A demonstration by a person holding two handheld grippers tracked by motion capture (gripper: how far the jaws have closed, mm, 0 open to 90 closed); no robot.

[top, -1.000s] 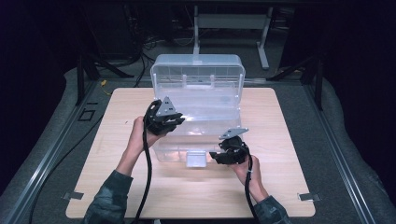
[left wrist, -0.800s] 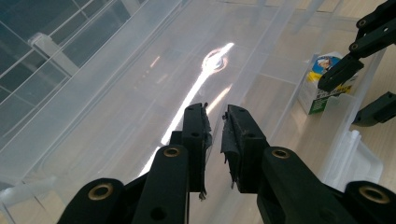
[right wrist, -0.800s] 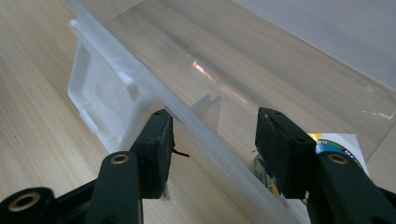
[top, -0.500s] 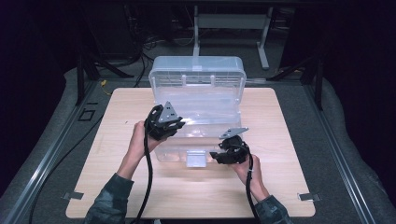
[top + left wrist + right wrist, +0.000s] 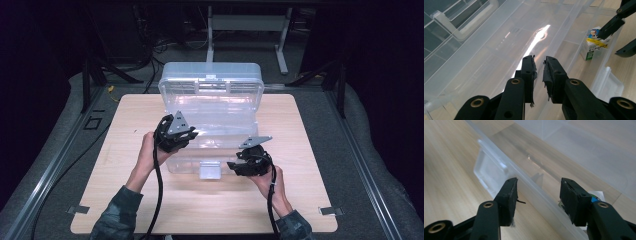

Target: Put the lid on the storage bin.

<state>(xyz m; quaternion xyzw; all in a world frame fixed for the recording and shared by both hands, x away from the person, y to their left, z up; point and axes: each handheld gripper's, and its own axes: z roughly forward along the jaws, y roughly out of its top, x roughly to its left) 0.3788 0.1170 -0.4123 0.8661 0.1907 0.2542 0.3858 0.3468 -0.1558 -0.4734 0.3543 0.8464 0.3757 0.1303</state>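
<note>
A clear plastic bin (image 5: 210,107) sits on the pale woodgrain counter (image 5: 320,150); inside, a small carton (image 5: 594,42) shows white, blue, yellow and green.

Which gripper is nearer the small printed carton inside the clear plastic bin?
Right. The right gripper straddles the clear plastic bin's front wall, right beside the small printed carton. The left gripper hangs over the bin's opposite side, farther off.

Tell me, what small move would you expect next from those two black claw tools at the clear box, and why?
Probably the right gripper eases its open jaws apart and backs off. It straddles the front wall of the clear plastic box, and a small carton already stands inside by that wall. The left gripper, jaws nearly shut on nothing, hangs over the box's floor.
</note>
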